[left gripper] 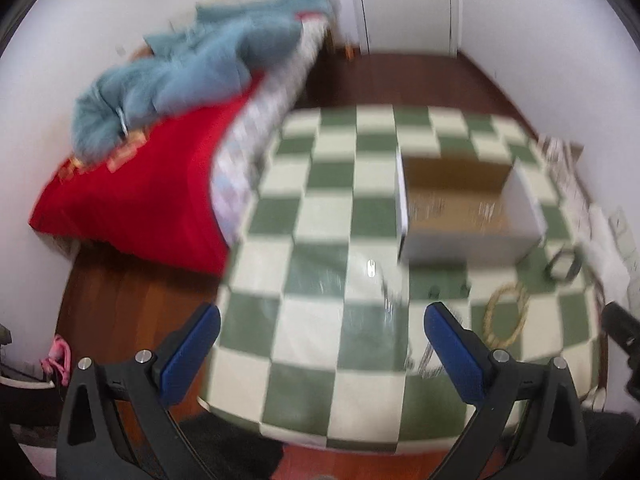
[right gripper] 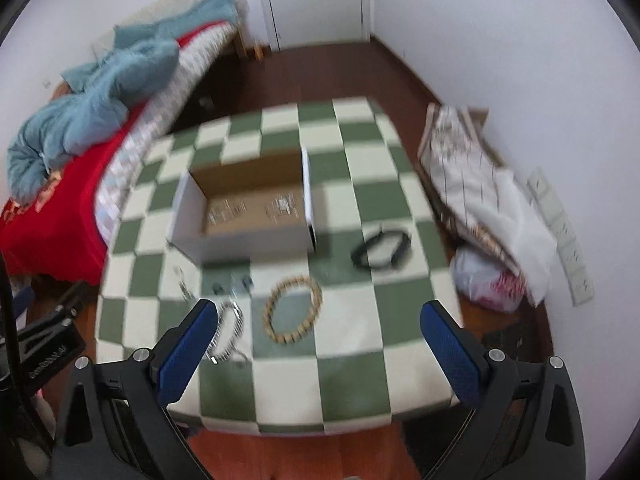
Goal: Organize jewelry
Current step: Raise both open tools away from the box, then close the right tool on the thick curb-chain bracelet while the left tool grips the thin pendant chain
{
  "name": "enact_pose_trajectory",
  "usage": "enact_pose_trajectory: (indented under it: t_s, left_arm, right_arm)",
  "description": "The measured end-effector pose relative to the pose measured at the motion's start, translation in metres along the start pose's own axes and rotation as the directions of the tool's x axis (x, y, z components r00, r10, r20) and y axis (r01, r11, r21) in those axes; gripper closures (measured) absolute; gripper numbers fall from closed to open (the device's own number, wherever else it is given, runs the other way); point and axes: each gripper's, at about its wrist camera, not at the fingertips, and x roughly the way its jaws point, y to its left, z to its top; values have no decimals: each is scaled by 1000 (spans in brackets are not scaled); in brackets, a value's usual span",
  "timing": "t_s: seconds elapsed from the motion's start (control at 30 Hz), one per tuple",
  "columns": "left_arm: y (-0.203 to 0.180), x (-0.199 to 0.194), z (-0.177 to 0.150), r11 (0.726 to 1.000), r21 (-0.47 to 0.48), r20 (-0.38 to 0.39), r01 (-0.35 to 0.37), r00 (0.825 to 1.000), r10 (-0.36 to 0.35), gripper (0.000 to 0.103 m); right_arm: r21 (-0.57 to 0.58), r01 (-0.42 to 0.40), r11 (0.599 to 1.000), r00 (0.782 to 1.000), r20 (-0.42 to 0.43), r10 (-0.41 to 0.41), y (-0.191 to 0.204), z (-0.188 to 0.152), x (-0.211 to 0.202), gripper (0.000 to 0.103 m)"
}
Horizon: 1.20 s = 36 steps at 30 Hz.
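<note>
An open white cardboard box (right gripper: 248, 208) with a brown inside stands on the green-and-cream checkered table (right gripper: 344, 376); it also shows in the left wrist view (left gripper: 464, 204). In front of it lie a wooden bead bracelet (right gripper: 294, 310), a black bracelet (right gripper: 382, 250), a silver chain (right gripper: 230, 330) and small earrings (right gripper: 232, 284). The bead bracelet (left gripper: 506, 314) and black bracelet (left gripper: 564, 266) also show in the left wrist view. My right gripper (right gripper: 316, 340) is open and empty above the table's near edge. My left gripper (left gripper: 320, 344) is open and empty over the table's near left part.
A bed with a red cover (left gripper: 136, 196) and a blue blanket (left gripper: 180, 76) stands left of the table. Folded cloth (right gripper: 480, 188) and a plastic bag (right gripper: 488, 280) lie on the floor at the right wall. A white door (right gripper: 320, 0) is at the back.
</note>
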Motion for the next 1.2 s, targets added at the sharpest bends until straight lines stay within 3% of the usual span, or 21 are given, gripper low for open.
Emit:
enact_pose_trajectory:
  t_s: [0.17,0.3,0.4,0.53,0.7,0.83,1.07,1.2]
  left_arm:
    - [-3,51,-20,999,27,-114,-38,993,41,1]
    - [9,68,-28,996,29,-140,-87,986,90,1]
    - [21,76,-31,994,12,-159,-111,981,111,1]
    - [33,84,-35,992,0,-178,-124,976,122,1]
    - [39,91,-40,993,-8,-198,-119,973,115,1]
    - [36,94,-40,995,-17,-206,-100,974,94,1]
    - [8,94,-40,1000,-14,-238,20,971,-23,1]
    - [-27,98,-42,989,-4,-272,148,951,-144,2]
  right_arm:
    - [64,-95,993,986,-128,103,-4,-25,53,35]
    - [125,-225,966,948,-202,247,17,-37,94,42]
    - [137,-257,957,926,-247,284,41,-43,121,46]
    - [112,-216,970,923,-300,240,68,-51,150,46]
    - [-58,-111,992,953,-291,90,103,-55,153,53]
    - [-198,-30,980,973,-230,-17,116,-66,148,99]
    - [-128,-35,991,973,-232,4,67,-77,136,100]
    - [-71,0,997,971,-240,-17,22,-82,132,100]
